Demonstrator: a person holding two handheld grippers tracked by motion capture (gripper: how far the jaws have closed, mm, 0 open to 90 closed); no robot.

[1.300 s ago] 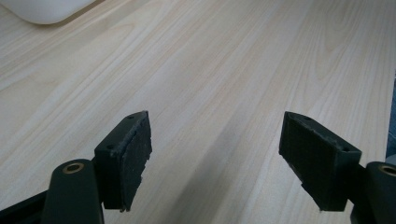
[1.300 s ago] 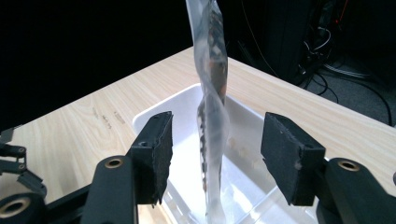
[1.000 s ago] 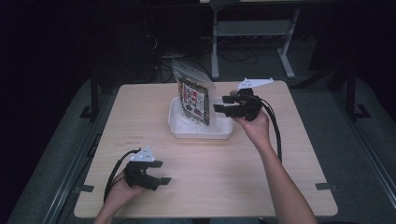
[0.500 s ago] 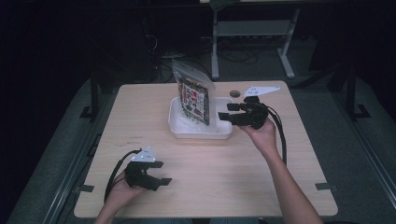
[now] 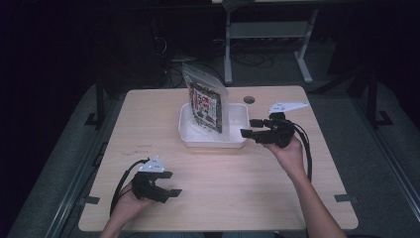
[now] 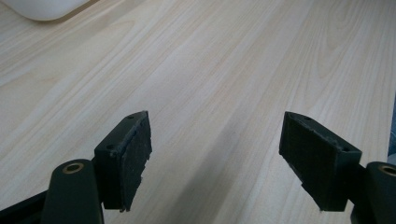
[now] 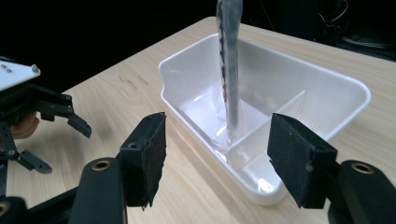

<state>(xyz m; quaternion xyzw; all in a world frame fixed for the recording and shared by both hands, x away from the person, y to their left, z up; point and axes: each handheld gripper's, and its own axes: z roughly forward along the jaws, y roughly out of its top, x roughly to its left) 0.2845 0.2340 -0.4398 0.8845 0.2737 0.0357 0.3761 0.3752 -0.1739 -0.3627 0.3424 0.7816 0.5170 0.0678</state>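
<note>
Your right gripper [image 5: 251, 127] sits just off the right end of the white tray [image 5: 236, 142], jaws apart and just been widening, nothing between them. The snack pouch [image 5: 205, 101] stands upright in the tray's left compartment, leaning on the divider. It looks released, so back off level and slow; don't clip the rim or pouch. Left gripper [image 5: 170, 183] rests near the table's [image 5: 148, 114] front edge, jaws apart, empty. Keep it there.
</note>
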